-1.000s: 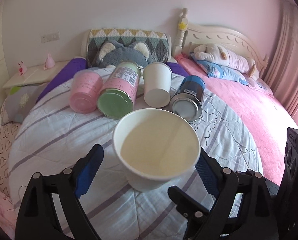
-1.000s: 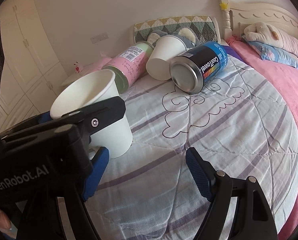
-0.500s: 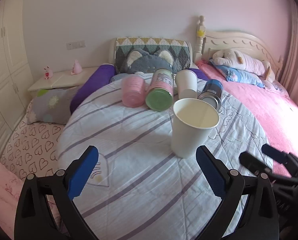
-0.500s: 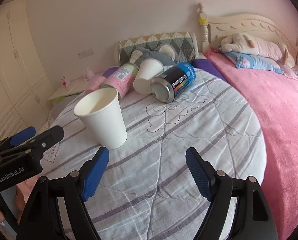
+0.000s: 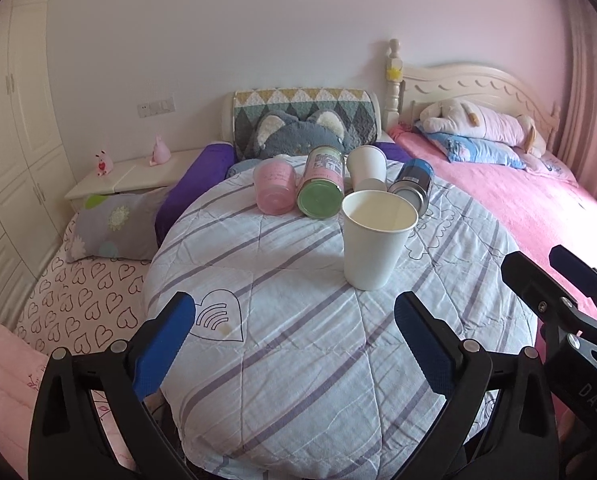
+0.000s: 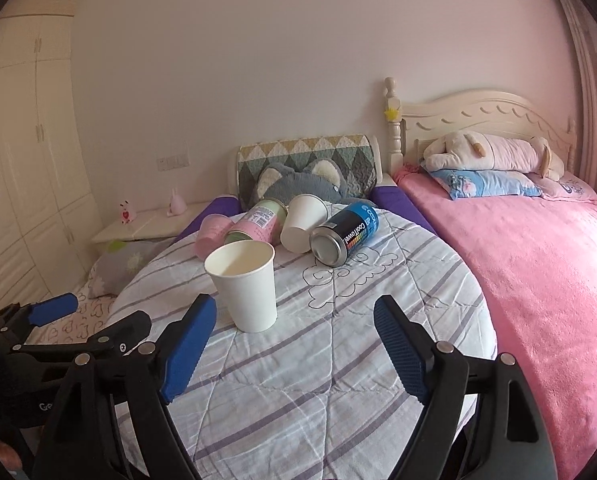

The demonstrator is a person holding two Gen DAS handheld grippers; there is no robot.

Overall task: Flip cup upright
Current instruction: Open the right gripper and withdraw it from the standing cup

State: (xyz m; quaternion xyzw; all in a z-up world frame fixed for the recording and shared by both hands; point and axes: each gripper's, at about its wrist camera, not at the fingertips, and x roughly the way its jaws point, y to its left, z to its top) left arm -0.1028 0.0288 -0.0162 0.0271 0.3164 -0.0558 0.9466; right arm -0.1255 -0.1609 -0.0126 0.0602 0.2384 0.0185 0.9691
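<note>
A white paper cup (image 5: 372,240) stands upright, mouth up, on the round striped quilted surface (image 5: 298,340); it also shows in the right wrist view (image 6: 248,284). My left gripper (image 5: 294,344) is open and empty, well back from the cup. My right gripper (image 6: 294,348) is open and empty, to the right of and behind the cup. A second white paper cup (image 5: 365,168) lies on its side at the back, also seen in the right wrist view (image 6: 302,222).
At the back lie a pink cup (image 5: 275,187), a pink can with a green end (image 5: 322,188) and a blue can (image 5: 412,184). A pink bed (image 6: 538,260) is on the right. A heart-print mattress (image 5: 86,300) is on the left.
My left gripper let go of the upright cup and drew back. My right gripper also drew back. The cup stays standing where it was left.
</note>
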